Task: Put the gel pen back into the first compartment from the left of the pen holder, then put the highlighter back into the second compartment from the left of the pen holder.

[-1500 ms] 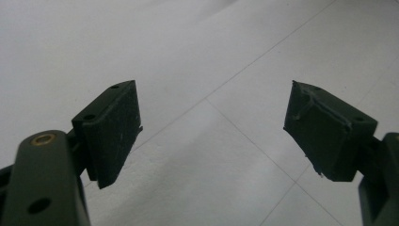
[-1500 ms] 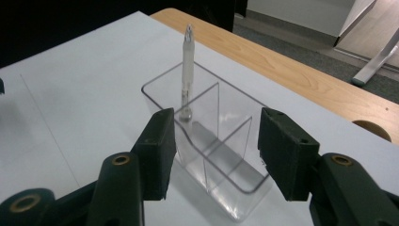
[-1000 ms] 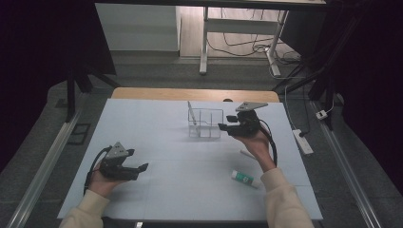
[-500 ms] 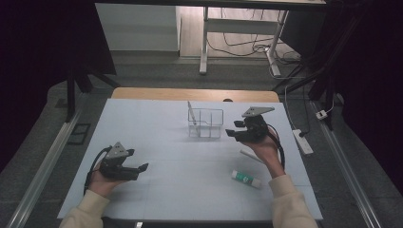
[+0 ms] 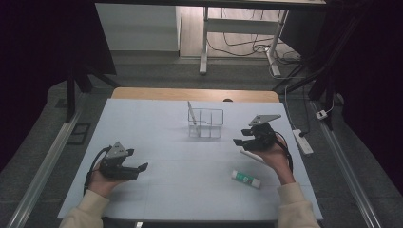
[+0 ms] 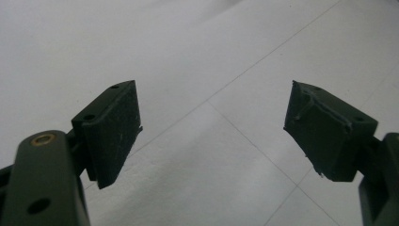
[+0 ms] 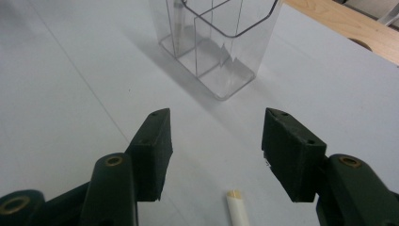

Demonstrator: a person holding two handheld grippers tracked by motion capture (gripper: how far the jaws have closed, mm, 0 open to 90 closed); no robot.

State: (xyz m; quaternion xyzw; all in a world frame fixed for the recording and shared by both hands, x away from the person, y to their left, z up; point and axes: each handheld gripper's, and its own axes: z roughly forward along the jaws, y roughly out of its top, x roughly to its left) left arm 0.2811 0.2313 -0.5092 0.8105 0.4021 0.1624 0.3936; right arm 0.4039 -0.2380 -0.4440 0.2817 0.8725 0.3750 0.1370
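Matte white table [image 5: 180, 161], clear ribbed organizer [image 5: 206, 122]

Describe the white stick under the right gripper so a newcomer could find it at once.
Start at the clear organizer mid-table, then move right to the right gripper. Beneath it lies the white stick, plain and thin, unlike the fatter green-labelled tube nearer the person.

Clear organizer [image 7: 217, 42]: in the right gripper view its upper part is cut off by the top edge. The thin item [image 5: 191, 113] leaning in its left compartment is too small to identify in the high view. White stick [image 7: 239, 208], nearer the camera than the organizer: cut off by the bottom edge. Green-labelled tube [image 5: 246, 178], nearer the person than the organizer: label print unreadable.
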